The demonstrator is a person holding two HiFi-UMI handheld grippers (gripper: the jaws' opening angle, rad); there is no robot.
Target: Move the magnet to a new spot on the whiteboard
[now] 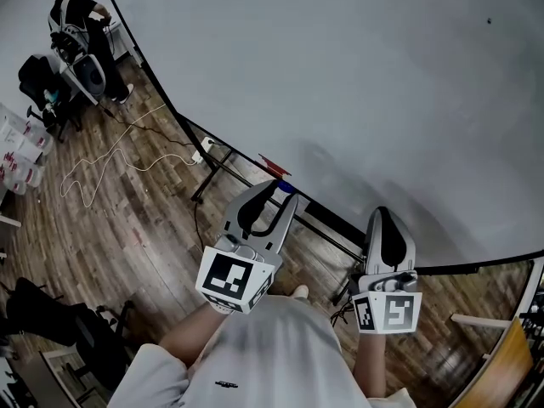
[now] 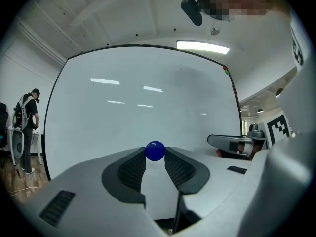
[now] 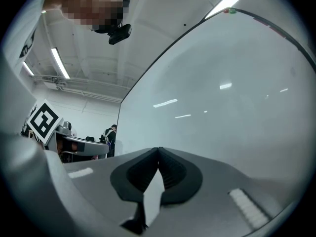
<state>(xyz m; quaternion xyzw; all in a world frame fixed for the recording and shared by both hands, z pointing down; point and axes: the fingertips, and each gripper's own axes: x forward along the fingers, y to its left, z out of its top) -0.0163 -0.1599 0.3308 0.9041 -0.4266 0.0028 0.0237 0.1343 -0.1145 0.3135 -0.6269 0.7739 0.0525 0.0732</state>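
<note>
Blue ball magnet (image 2: pixel 155 150) is sitting clamped between the fingertips of the left gripper (image 2: pixel 155 153), with the whiteboard (image 2: pixel 148 98) just beyond them. The right gripper (image 3: pixel 158 151) is hovering alongside, its fingers closing together on nothing

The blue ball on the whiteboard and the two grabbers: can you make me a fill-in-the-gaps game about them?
1. The magnet is a little round ball coloured ___.
2. The left gripper holds it ___ its two jaw tips, in front of the whiteboard.
3. The right gripper has its jaws shut together and holds ___.

Missing words: blue; between; nothing.
</note>
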